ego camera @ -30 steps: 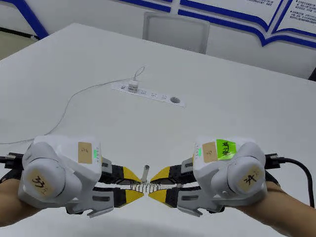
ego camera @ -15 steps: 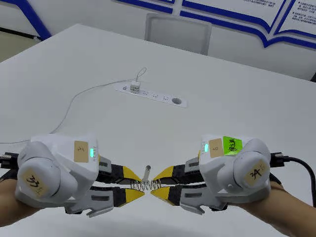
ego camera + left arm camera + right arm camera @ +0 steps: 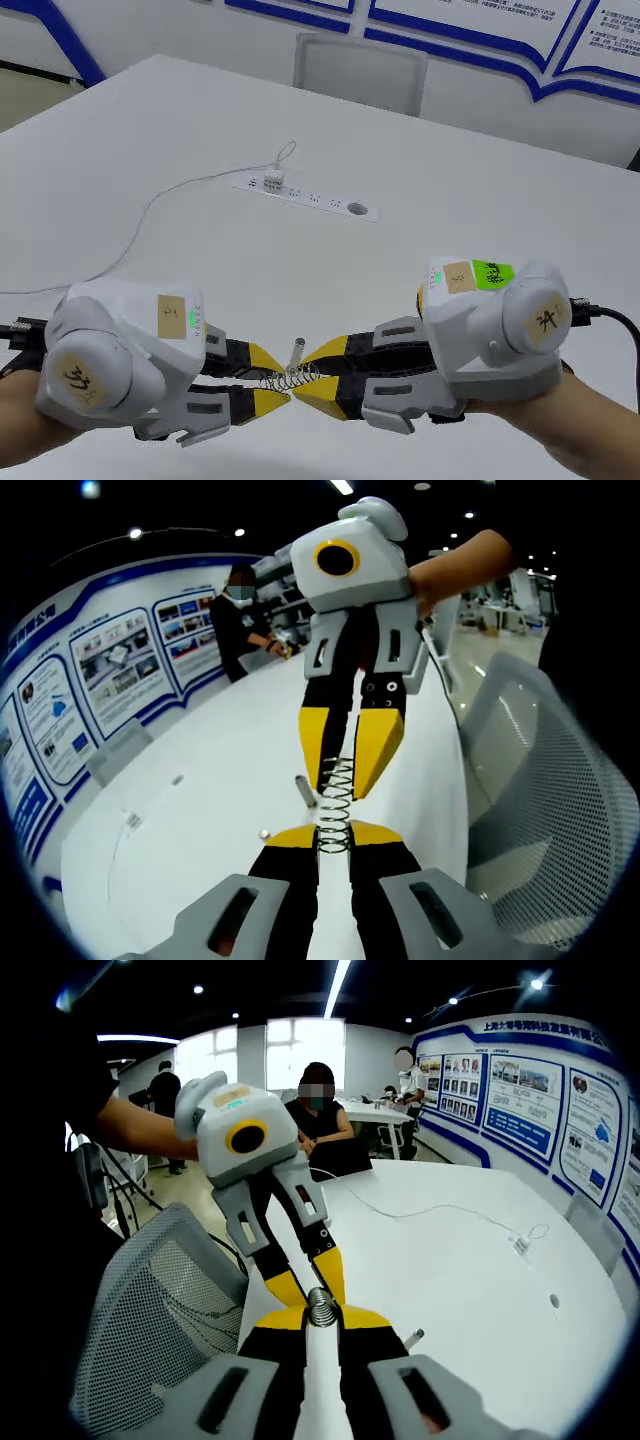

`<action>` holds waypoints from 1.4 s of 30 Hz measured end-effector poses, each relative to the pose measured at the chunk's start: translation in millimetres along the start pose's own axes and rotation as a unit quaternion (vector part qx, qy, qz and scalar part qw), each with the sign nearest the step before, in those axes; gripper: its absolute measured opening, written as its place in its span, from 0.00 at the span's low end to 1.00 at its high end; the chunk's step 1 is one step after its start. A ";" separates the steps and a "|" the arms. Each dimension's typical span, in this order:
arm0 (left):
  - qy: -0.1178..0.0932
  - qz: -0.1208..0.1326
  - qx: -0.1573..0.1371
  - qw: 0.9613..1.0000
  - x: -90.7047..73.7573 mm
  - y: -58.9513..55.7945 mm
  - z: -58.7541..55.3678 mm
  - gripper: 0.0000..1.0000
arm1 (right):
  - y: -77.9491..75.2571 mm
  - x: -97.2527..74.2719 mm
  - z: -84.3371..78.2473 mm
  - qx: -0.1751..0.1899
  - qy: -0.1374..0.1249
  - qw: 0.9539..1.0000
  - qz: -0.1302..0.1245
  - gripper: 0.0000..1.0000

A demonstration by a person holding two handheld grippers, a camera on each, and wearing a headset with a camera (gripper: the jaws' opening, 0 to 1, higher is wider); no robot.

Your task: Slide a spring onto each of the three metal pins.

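The left gripper [image 3: 275,378] and the right gripper [image 3: 312,378] meet tip to tip low over the white table [image 3: 450,230], near its front edge; a small coil spring [image 3: 296,378] lies stretched across between them, one end in each; in the left gripper view the left jaws are drawn almost together on the near end of the spring [image 3: 335,805], and the right gripper [image 3: 350,755] pinches the far end between its narrowly parted yellow tips; in the right gripper view the spring [image 3: 320,1306] shows end-on at the closed-in tips; a short metal pin [image 3: 295,352] stands upright just behind the spring, apart from it; farther back lie a power strip [image 3: 305,195] and its thin cable [image 3: 150,210]; a grey chair [image 3: 360,65] stands at the far edge.
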State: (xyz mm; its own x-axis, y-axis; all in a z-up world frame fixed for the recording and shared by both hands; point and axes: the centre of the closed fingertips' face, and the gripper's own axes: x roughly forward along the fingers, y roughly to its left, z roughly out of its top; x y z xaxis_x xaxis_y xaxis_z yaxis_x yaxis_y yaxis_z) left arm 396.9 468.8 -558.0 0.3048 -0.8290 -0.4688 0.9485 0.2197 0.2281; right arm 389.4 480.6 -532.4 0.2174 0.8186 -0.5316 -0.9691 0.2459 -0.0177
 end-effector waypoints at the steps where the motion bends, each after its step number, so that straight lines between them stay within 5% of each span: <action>1: 0.000 0.001 -0.001 1.000 0.1 -0.5 0.3 0.10 | 0.5 0.8 2.3 0.002 -0.004 1.000 0.001 0.12; 18: -0.007 0.008 -0.026 1.000 -2.1 -1.6 -1.2 0.10 | 4.1 11.0 16.5 0.010 -0.023 1.000 -0.004 0.11; 22: -0.016 -0.002 -0.062 0.998 -4.4 -3.1 -2.2 0.11 | 5.0 12.2 17.1 0.011 -0.022 1.000 -0.001 0.11; 25: -0.013 0.004 -0.063 0.998 -7.1 -0.1 -6.4 0.13 | 2.9 13.3 19.0 0.018 -0.023 1.000 -0.003 0.11; 42: -0.004 0.054 -0.082 0.995 -15.1 21.8 -27.5 0.55 | -30.0 8.5 14.8 0.022 -0.005 0.999 -0.029 0.11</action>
State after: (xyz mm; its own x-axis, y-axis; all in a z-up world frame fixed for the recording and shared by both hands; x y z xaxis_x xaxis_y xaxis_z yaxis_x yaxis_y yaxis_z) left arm 415.3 500.2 -569.4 0.4061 -0.7997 -0.4422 0.9115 0.3887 0.1342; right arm 422.0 487.8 -523.8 0.2748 0.8072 -0.5224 -0.9488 0.3156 -0.0114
